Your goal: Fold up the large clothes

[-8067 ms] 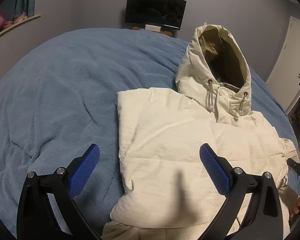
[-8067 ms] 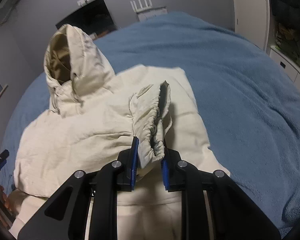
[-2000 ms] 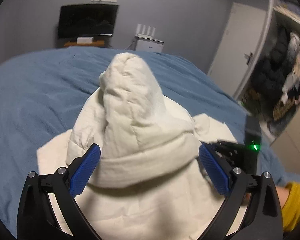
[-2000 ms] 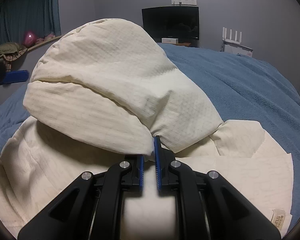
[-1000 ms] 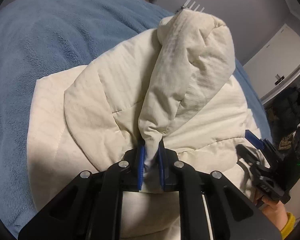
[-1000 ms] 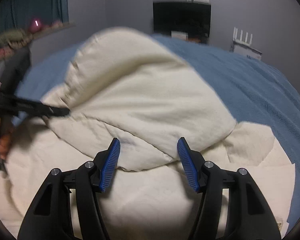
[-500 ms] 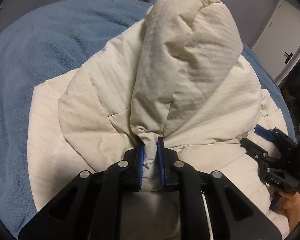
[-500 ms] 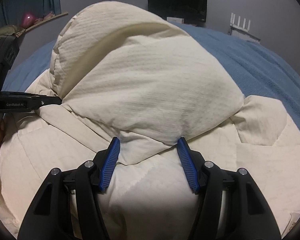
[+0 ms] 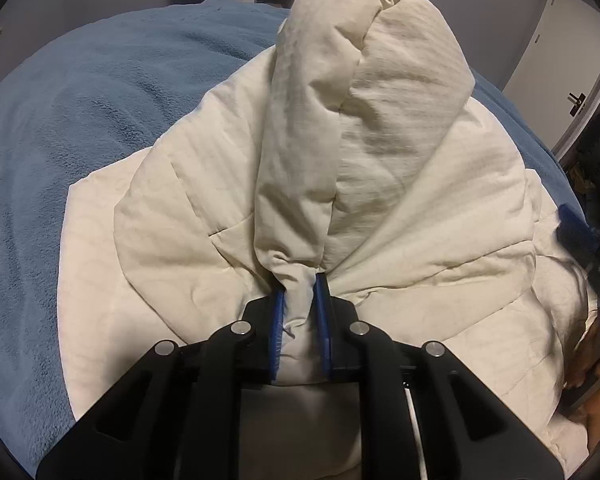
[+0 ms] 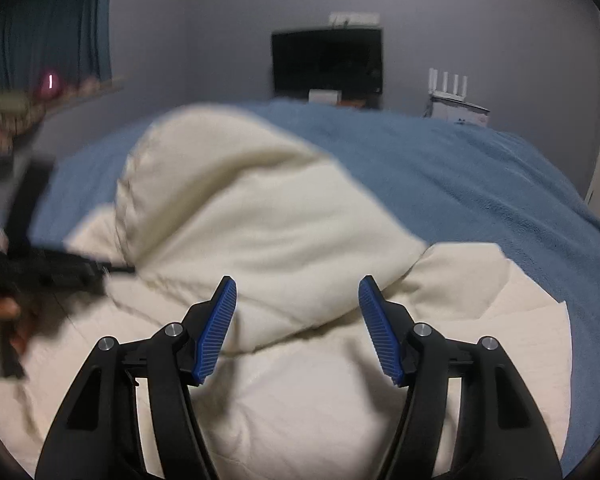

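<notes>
The cream hooded jacket (image 9: 380, 184) lies on the blue bed (image 9: 80, 120); the left gripper (image 9: 299, 300) has its jaws clamped on a gathered pinch of the hood (image 9: 360, 60), which rises from the jaws toward 12 o'clock and stands puffed above the jacket's body; the right gripper (image 10: 296, 312) hovers over the jacket with its jaws apart and nothing between them, the folded hood lying just ahead of them toward 11 o'clock; a dark television (image 10: 327, 60) stands at 12 o'clock beyond the bed.
</notes>
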A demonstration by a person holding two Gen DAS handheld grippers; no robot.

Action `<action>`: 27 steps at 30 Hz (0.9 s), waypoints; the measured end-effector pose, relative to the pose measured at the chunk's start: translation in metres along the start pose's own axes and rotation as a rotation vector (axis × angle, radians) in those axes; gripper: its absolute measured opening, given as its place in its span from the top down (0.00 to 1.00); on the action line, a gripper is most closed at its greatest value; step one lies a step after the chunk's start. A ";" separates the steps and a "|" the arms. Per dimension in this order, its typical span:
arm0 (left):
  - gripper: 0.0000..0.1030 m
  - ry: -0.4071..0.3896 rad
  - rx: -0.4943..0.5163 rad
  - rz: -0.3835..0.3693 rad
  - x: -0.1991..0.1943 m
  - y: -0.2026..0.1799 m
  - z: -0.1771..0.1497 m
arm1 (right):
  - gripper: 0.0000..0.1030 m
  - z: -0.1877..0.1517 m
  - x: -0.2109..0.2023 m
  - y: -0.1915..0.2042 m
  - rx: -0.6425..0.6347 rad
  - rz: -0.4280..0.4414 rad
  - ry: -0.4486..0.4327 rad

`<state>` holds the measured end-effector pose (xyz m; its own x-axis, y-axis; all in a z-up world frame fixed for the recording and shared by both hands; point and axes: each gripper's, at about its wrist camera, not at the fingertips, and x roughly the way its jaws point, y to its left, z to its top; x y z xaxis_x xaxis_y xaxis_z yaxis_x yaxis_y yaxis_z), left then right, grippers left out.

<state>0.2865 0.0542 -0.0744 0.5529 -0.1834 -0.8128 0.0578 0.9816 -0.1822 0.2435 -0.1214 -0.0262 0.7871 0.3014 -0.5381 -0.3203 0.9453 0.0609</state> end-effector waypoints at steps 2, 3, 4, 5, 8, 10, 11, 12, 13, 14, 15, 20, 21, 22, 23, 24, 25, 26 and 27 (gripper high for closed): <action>0.85 -0.001 0.002 0.001 0.000 -0.001 0.000 | 0.42 0.007 -0.002 -0.017 0.043 -0.078 0.018; 0.85 -0.002 0.002 0.001 0.001 0.001 -0.001 | 0.42 0.006 0.000 -0.028 0.068 -0.147 0.060; 0.85 -0.003 0.004 0.003 -0.001 0.003 -0.001 | 0.42 0.003 -0.001 -0.037 0.097 -0.185 0.089; 0.85 -0.003 0.007 0.005 -0.001 0.003 -0.001 | 0.42 -0.002 -0.005 -0.046 0.124 -0.213 0.105; 0.85 -0.004 0.017 0.015 -0.001 -0.001 -0.001 | 0.42 -0.023 -0.007 -0.068 0.185 -0.303 0.178; 0.84 -0.005 0.037 0.036 -0.002 -0.006 -0.001 | 0.42 -0.030 0.004 -0.074 0.195 -0.296 0.213; 0.84 -0.007 0.046 0.046 -0.003 -0.009 -0.001 | 0.42 -0.033 0.012 -0.072 0.167 -0.315 0.222; 0.84 -0.008 0.053 0.053 -0.004 -0.011 -0.001 | 0.41 -0.035 0.018 -0.070 0.145 -0.328 0.229; 0.84 -0.010 0.053 0.055 -0.004 -0.011 -0.002 | 0.41 -0.038 0.023 -0.070 0.137 -0.334 0.234; 0.84 -0.013 0.052 0.055 -0.005 -0.012 -0.002 | 0.41 -0.041 0.026 -0.071 0.138 -0.336 0.234; 0.84 -0.017 0.048 0.052 -0.006 -0.013 -0.003 | 0.41 -0.042 0.029 -0.072 0.147 -0.331 0.225; 0.78 -0.061 0.058 0.054 -0.019 -0.018 -0.008 | 0.40 -0.046 0.023 -0.075 0.183 -0.301 0.201; 0.67 -0.075 0.062 0.041 -0.025 -0.021 -0.011 | 0.40 -0.044 0.016 -0.075 0.194 -0.288 0.199; 0.58 -0.088 0.069 0.031 -0.031 -0.024 -0.013 | 0.38 -0.042 0.012 -0.077 0.200 -0.280 0.197; 0.54 -0.099 0.077 0.040 -0.036 -0.026 -0.014 | 0.38 -0.040 0.004 -0.076 0.208 -0.269 0.194; 0.42 -0.123 0.102 0.054 -0.045 -0.033 -0.017 | 0.36 -0.037 -0.006 -0.073 0.215 -0.254 0.183; 0.19 -0.142 0.121 0.068 -0.052 -0.038 -0.020 | 0.36 -0.034 -0.015 -0.069 0.215 -0.246 0.171; 0.10 -0.166 0.142 0.094 -0.060 -0.044 -0.024 | 0.36 -0.031 -0.024 -0.065 0.212 -0.238 0.168; 0.07 -0.180 0.158 0.095 -0.067 -0.049 -0.027 | 0.36 -0.028 -0.029 -0.060 0.211 -0.232 0.173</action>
<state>0.2246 0.0170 -0.0261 0.7005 -0.0913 -0.7078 0.1199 0.9927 -0.0095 0.2249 -0.1904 -0.0376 0.7193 0.0673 -0.6914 -0.0137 0.9965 0.0827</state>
